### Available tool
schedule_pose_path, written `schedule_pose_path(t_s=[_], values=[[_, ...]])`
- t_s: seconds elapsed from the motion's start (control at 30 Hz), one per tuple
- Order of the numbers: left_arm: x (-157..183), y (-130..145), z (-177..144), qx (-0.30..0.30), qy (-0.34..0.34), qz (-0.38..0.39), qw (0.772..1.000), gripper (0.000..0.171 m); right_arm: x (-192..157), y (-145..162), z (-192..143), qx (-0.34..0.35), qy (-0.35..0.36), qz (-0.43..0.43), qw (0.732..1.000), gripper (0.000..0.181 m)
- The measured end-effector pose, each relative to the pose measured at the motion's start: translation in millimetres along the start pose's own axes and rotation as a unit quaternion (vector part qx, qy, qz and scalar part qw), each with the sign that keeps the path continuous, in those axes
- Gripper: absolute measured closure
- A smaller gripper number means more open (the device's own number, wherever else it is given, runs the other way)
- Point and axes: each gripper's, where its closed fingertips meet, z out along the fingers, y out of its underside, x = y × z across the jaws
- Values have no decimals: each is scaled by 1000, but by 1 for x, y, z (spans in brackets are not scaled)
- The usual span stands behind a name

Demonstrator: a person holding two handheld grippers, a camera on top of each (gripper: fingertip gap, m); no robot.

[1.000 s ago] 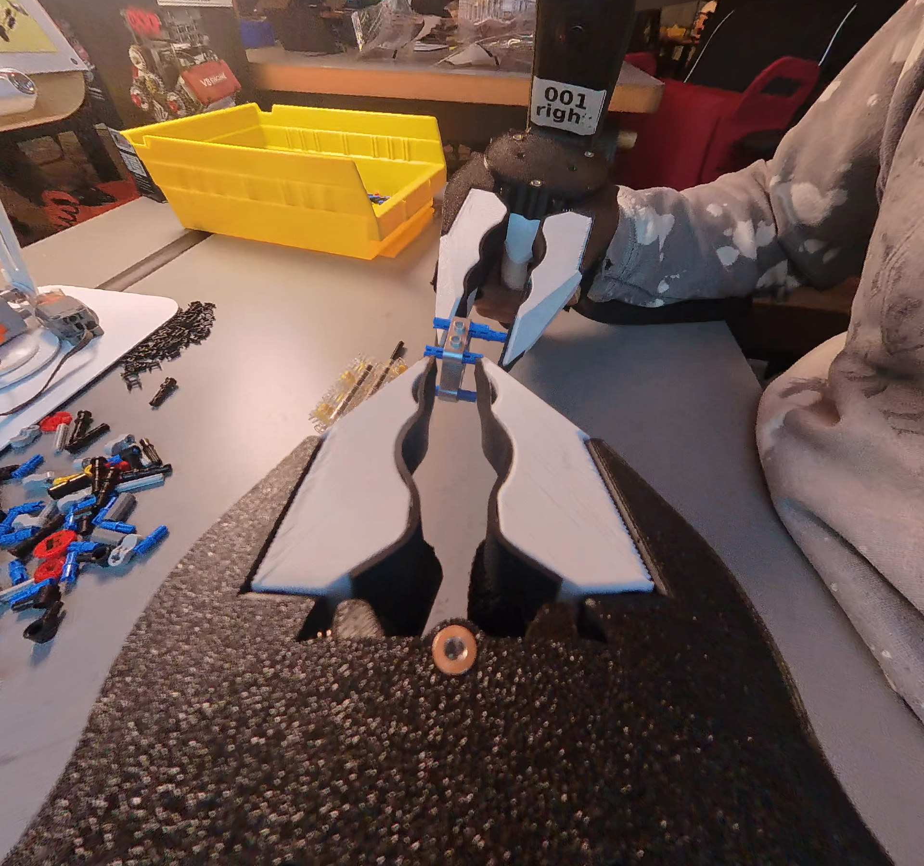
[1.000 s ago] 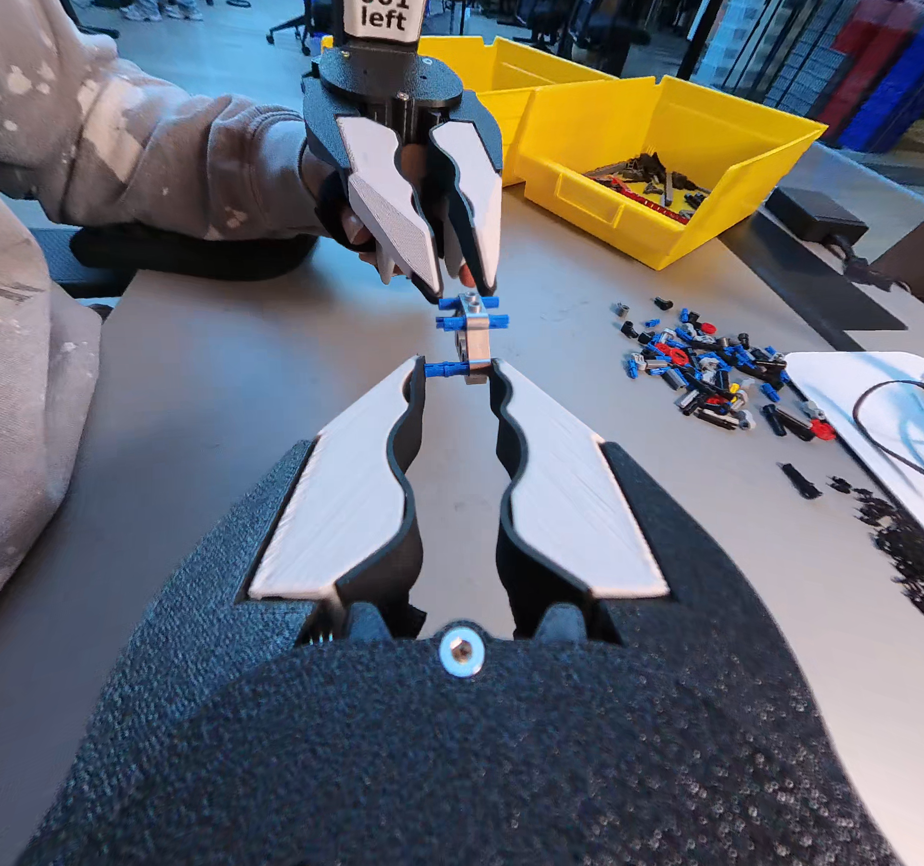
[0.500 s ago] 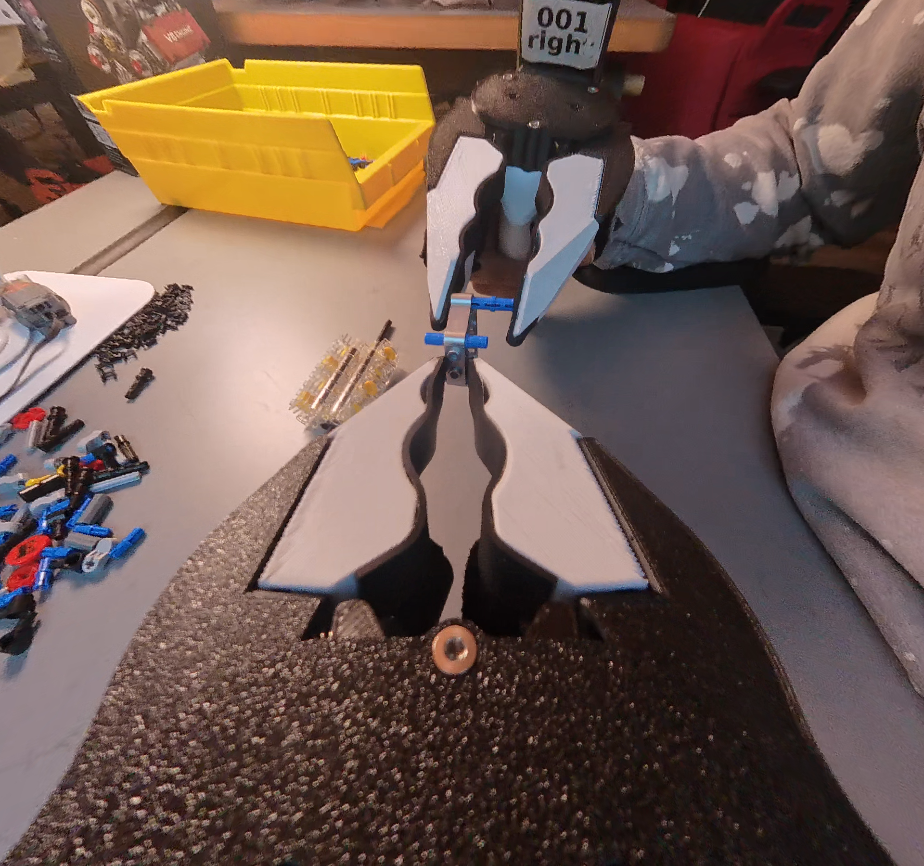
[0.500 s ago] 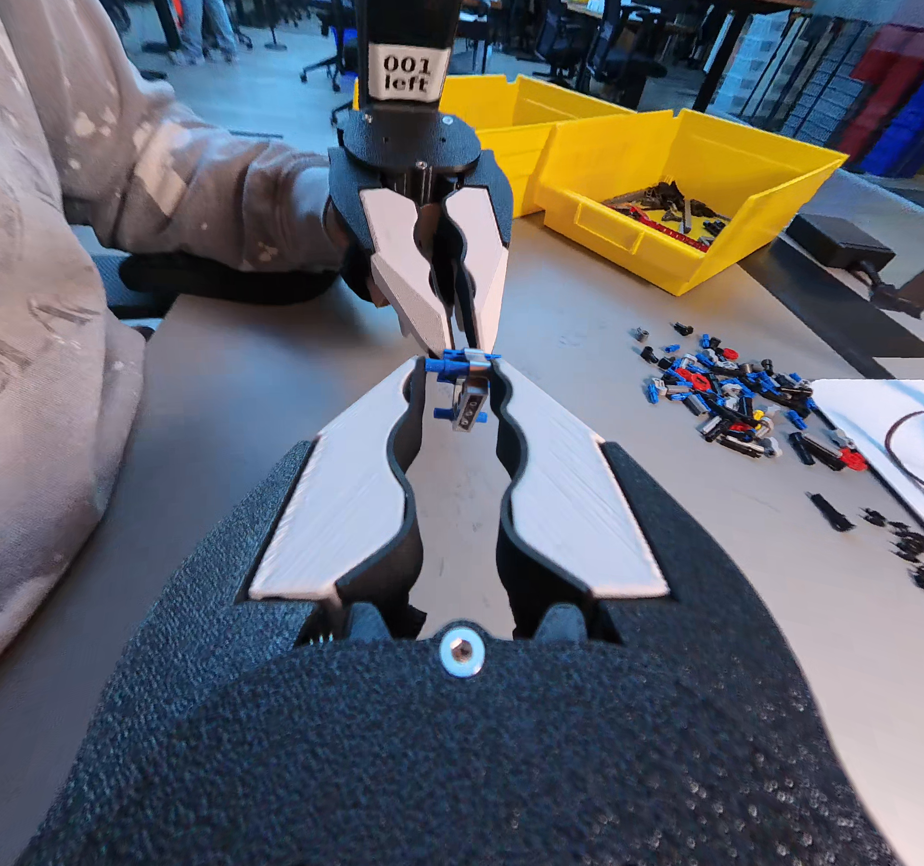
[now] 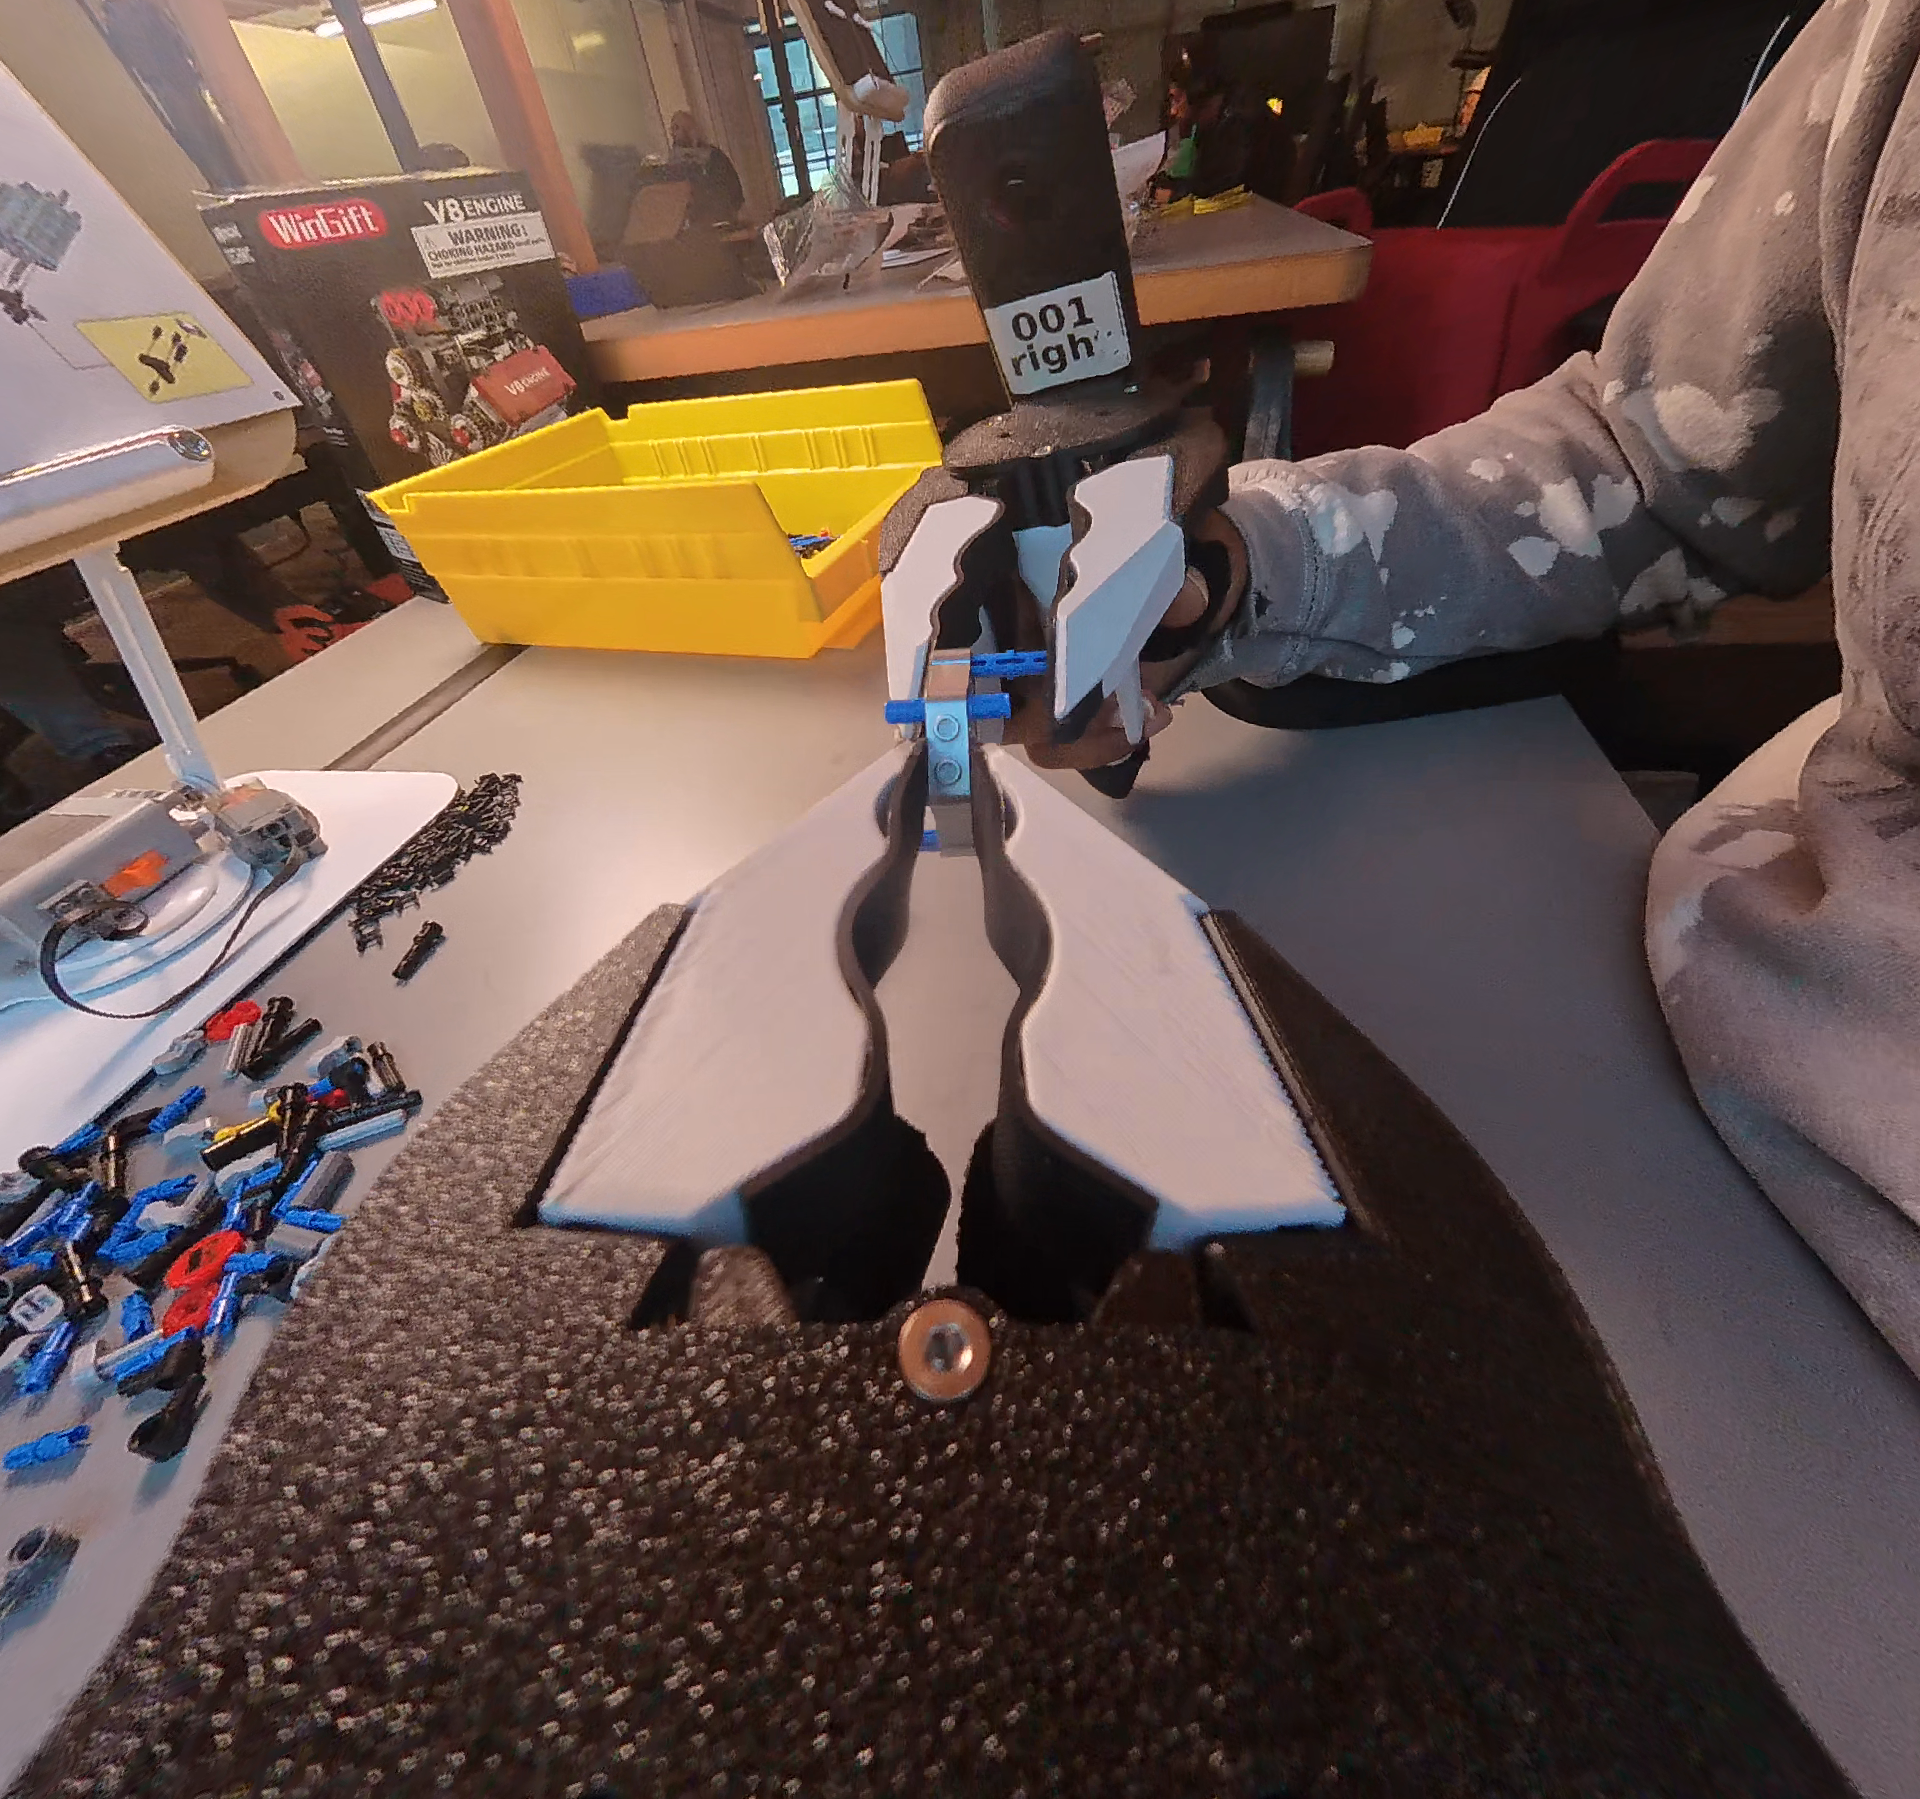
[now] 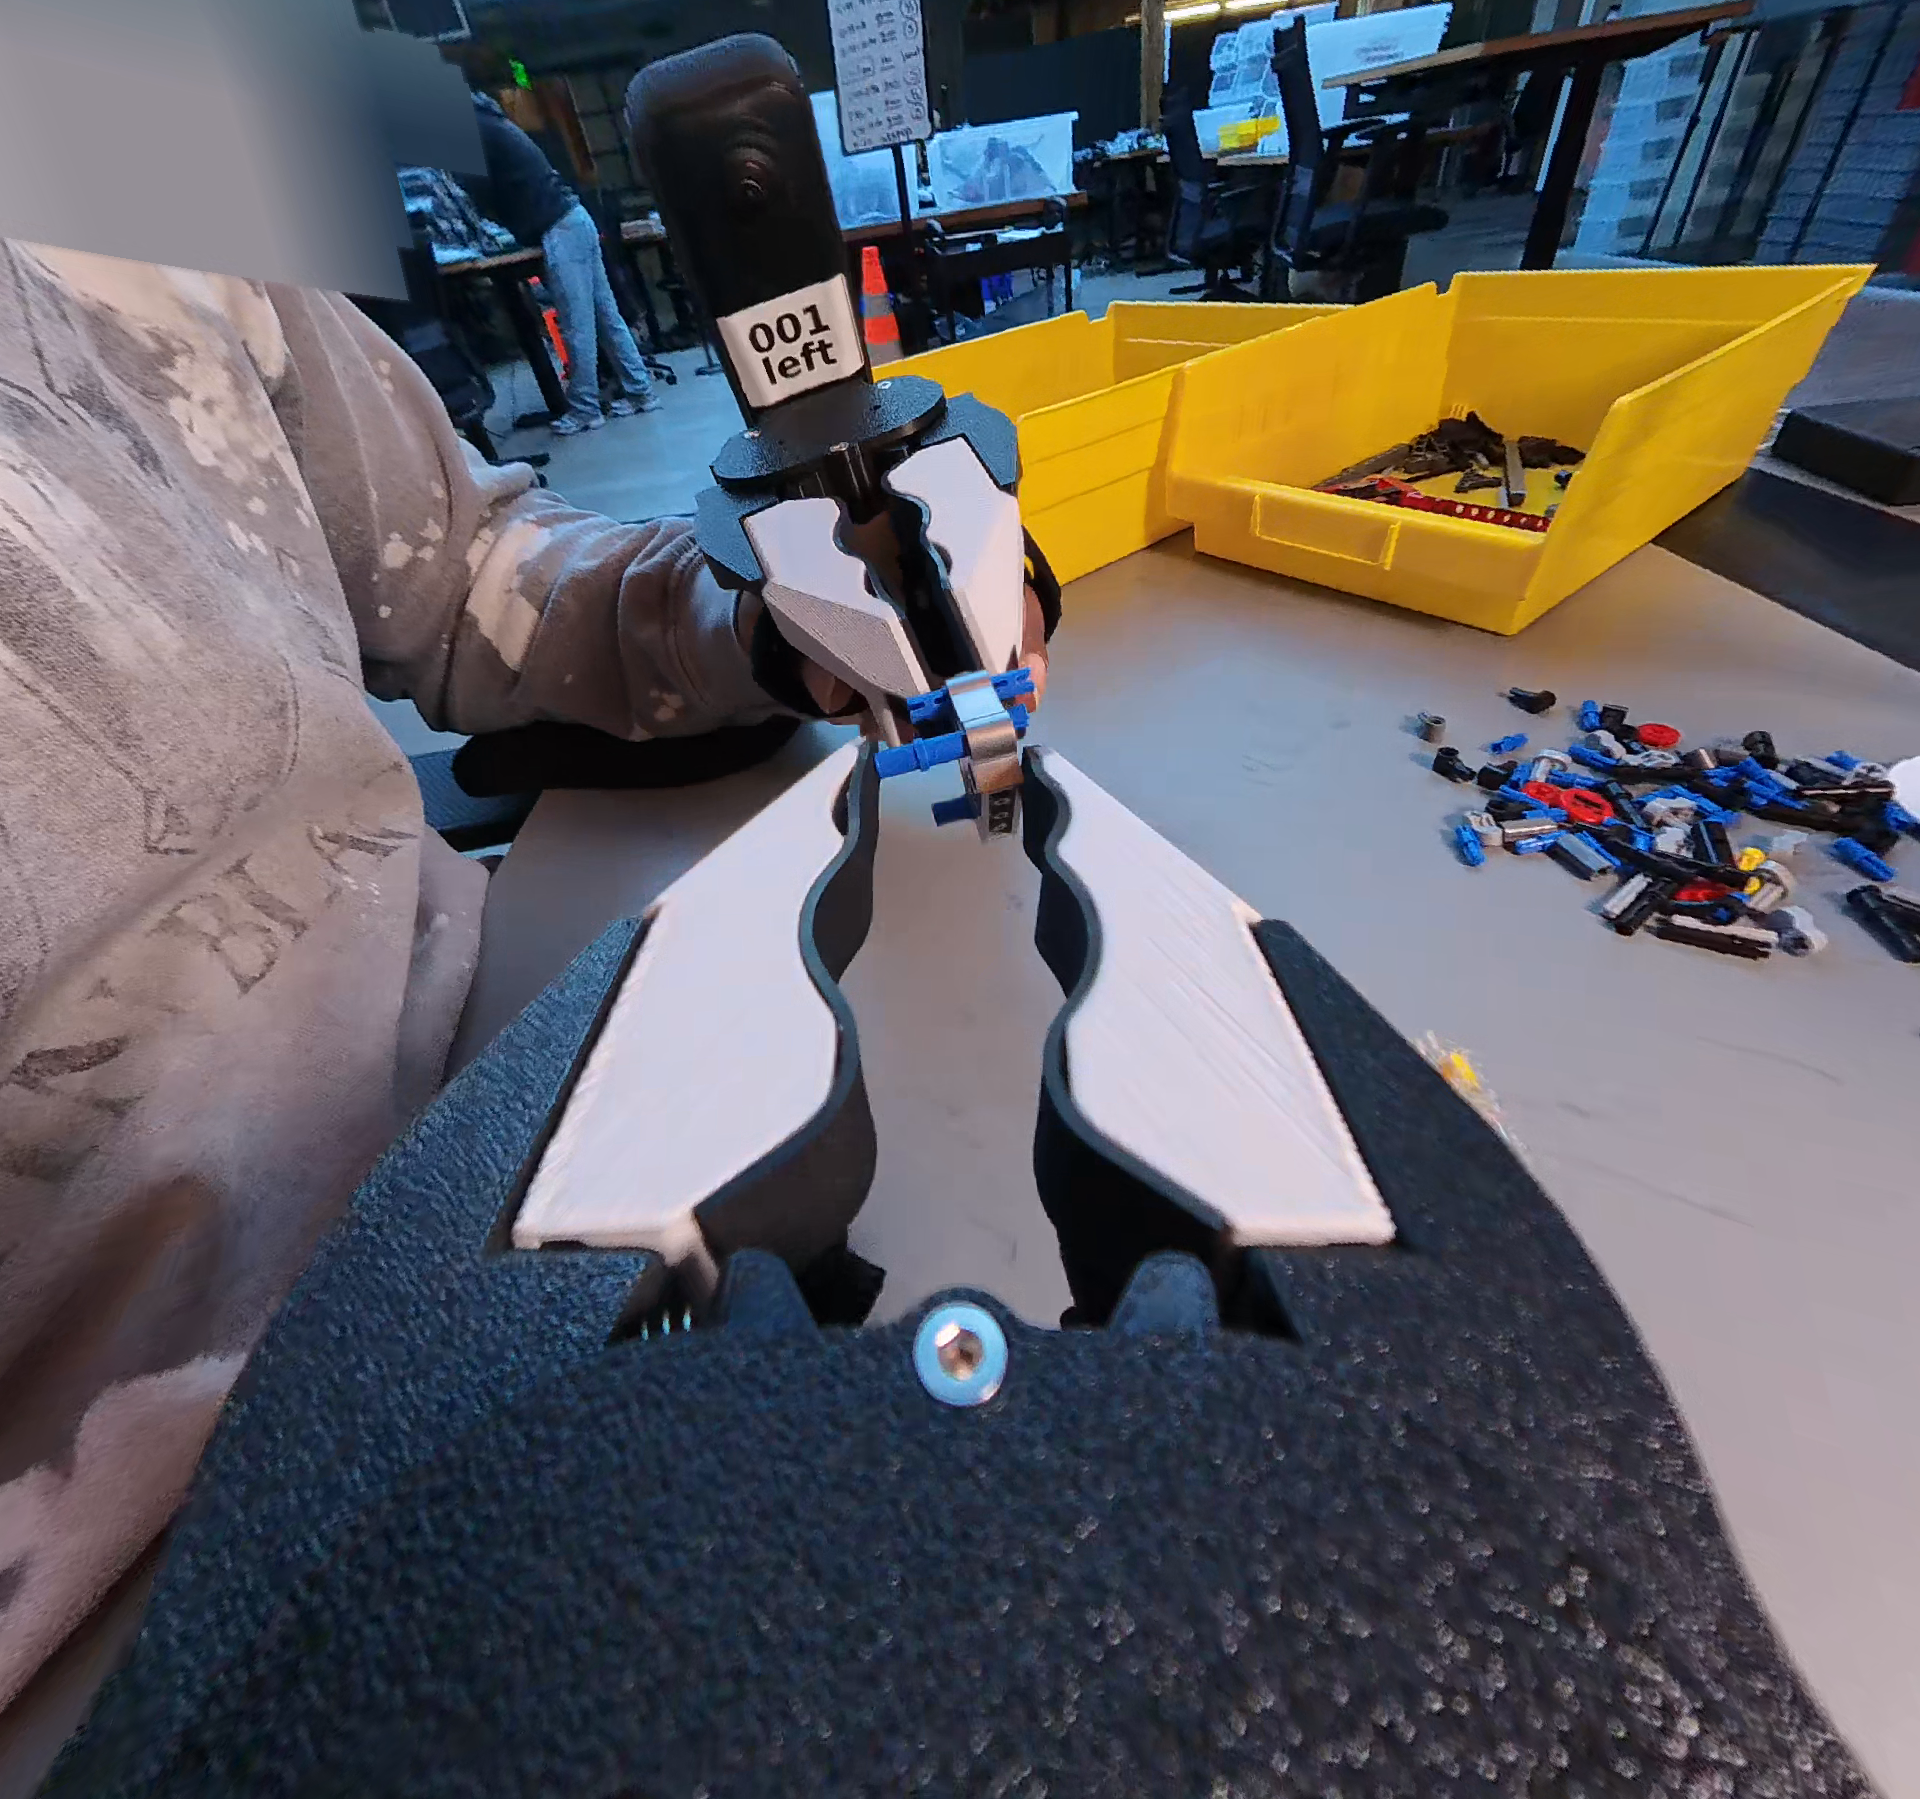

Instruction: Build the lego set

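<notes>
My left gripper (image 5: 953,757) is shut on a short grey beam (image 5: 948,741) that carries several blue pins (image 5: 1000,707), and holds it above the grey table (image 5: 1351,897). My right gripper (image 6: 945,757) is open. Its fingertips straddle the same beam (image 6: 992,762), which lies close to its right finger. In the left wrist view the right gripper (image 5: 992,705) faces me, and one of its fingers (image 5: 914,606) touches the beam's upper end. In the right wrist view the left gripper (image 6: 961,700) pinches the beam from the far side.
A yellow bin (image 5: 644,544) stands behind, and two more (image 6: 1455,461) (image 6: 1081,419) show in the right wrist view. Loose small parts (image 5: 177,1219) (image 6: 1683,824) and black pins (image 5: 436,845) lie on the table. A white stand base (image 5: 343,814) holds a wired motor. A person's sleeves (image 5: 1455,544) (image 6: 571,606) flank the grippers. The tips of both grippers are at nearly the same place.
The left jaws stand closer together on the beam than a second ago. Both grippers have tilted up, so more of the room shows. The right gripper stays open around the beam.
</notes>
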Motion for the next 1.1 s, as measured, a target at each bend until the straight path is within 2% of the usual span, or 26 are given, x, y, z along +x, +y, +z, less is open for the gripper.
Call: schedule_pose_path(t_s=[0.07, 0.1, 0.6, 0.87, 1.1], values=[[1, -2, 0, 5, 2, -2, 1000, 165, -1, -2, -1, 7, -4, 0, 1000, 157], [2, -3, 0, 8, 6, -5, 1000, 165, 1, -3, -1, 9, 3, -2, 1000, 164], [7, -5, 0, 17, 23, -24, 999, 165, -4, -5, -2, 13, -3, -20, 1000, 169], [1, 11, 3, -15, 21, -41, 999, 165, 5, 9, -1, -20, 25, -58, 998, 164], [-23, 40, 1, -89, -30, -66, 993, 165, 47, 23, -27, -99, 126, -128, 979, 140]])
